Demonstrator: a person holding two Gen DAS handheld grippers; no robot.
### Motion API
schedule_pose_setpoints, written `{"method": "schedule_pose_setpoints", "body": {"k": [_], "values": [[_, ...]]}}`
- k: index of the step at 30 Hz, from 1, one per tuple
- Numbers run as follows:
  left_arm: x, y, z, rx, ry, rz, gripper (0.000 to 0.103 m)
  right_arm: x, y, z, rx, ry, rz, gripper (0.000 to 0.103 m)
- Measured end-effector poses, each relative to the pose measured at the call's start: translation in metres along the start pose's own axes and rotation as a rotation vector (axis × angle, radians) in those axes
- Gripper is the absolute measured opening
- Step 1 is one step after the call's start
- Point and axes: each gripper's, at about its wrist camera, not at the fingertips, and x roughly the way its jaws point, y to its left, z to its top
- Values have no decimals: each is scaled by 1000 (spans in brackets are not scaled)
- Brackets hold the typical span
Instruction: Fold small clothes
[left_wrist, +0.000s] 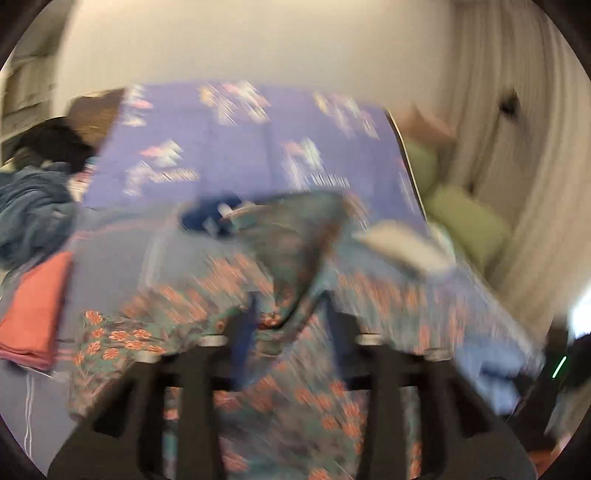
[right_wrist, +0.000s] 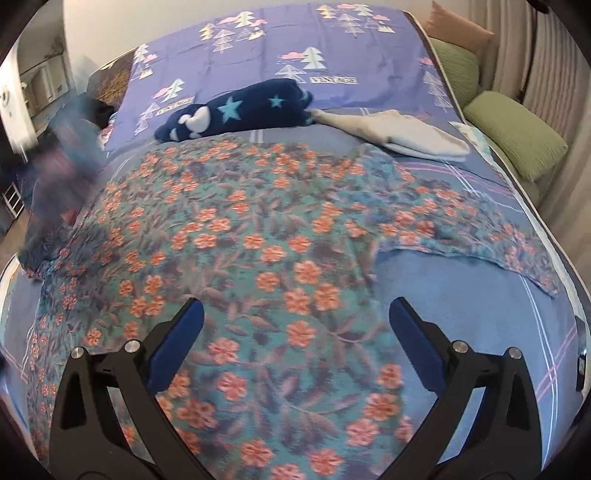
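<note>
While the left view was smeared with motion, the right view read clearly enough to log positions. Floral garment (right_wrist: 258, 236) lay spread across the bed (right_wrist: 461, 295), teal ground with orange flowers, body broad toward the near edge and one sleeve trailing off to the right. Long axis ran roughly from the near edge toward the far end of the bed. Right gripper (right_wrist: 295, 328) hovered directly over the near hem, fingers wide apart, nothing between them; fabric lay just beneath and ahead of it.

Left gripper (left_wrist: 286, 317) stood partly open; a raised fold of the same garment sat between its fingers, but blur hid whether the pads pressed it, so I could not tell if it gripped. Judgement: left side was the lifted one; right hand was nearer the flat hem.

Beyond the garment: navy star-print item (right_wrist: 236, 110) and a folded pale cloth (right_wrist: 406, 136), both well apart from either gripper.
</note>
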Motion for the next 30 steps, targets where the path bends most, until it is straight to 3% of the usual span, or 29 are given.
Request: {"method": "schedule_pose_setpoints", "body": {"k": [3,5,7,9,13,17,20,24,25,26,27,28,30], "values": [[26,-16,-38,114,124,61,48,-3,-13,0,17,1,2,101],[27,-11,-49,122,160,86,48,-2,-16,1,28,8,28,101],[9,9,-58,96,156,105,54,2,-17,5,52,31,105,100],[-9,32,-62,51,131,148,70,6,-14,12,61,45,191,93],[-34,64,-70,14,112,298,75,21,5,36,-6,47,286,75],[-51,100,-85,-44,133,417,78,49,15,66,-43,103,405,75],[-58,124,-93,-104,142,463,86,76,23,91,-46,166,471,79],[-52,141,-104,-124,191,497,86,116,40,110,-58,263,497,79],[-51,143,-106,-129,201,492,86,124,44,110,-60,285,488,75],[-48,145,-107,-136,209,483,86,129,48,110,-60,296,474,63],[-44,149,-108,-147,223,471,86,132,52,110,-59,292,456,28],[-39,152,-108,-160,239,468,86,133,57,109,-66,288,423,6],[-33,160,-107,-189,259,474,86,127,59,111,-41,254,409,5]]}}
